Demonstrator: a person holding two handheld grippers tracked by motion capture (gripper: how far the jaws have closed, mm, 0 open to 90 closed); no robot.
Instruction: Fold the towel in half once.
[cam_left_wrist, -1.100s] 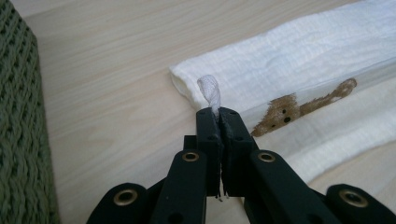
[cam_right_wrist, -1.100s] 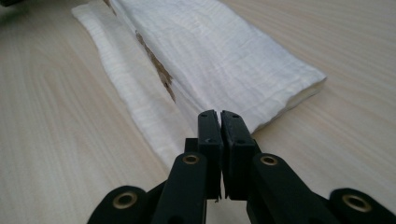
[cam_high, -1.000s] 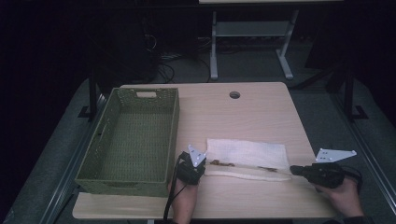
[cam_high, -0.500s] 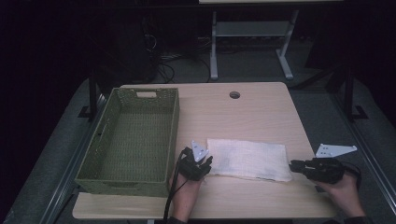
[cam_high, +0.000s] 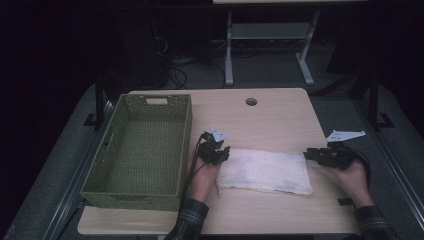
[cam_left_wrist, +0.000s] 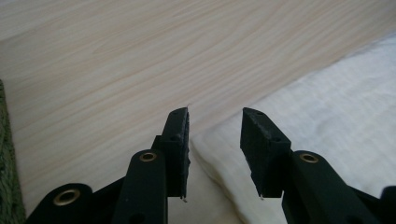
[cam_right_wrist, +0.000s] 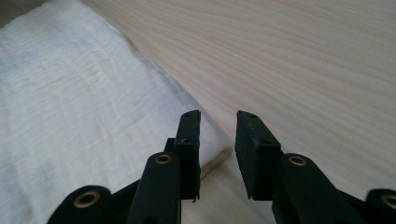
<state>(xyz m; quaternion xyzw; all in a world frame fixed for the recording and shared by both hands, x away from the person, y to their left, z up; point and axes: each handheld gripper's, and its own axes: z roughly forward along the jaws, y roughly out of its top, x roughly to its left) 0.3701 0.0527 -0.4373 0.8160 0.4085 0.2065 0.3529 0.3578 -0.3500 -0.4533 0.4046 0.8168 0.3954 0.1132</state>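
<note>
The folded white cloth (cam_high: 264, 171) lay flat at lower centre of the high view, on the wooden table (cam_high: 280, 120), just right of the green woven basket (cam_high: 142, 150). The left gripper (cam_high: 218, 153) stood at the cloth's left end, the right gripper (cam_high: 320, 155) at its right end. Both had just been opening; in each gripper view the jaws stood apart with nothing clamped, the cloth edge beneath them.

Judgement: the fold had been let go. To finish well, both grippers should draw clear level and together, so no pad drags the top layer, then the fold should be checked for square edges.

The tabletop was pale wood grain with a cable hole (cam_high: 251, 101). The room beyond was dark, with a metal stand (cam_high: 267, 47) at upper centre.
</note>
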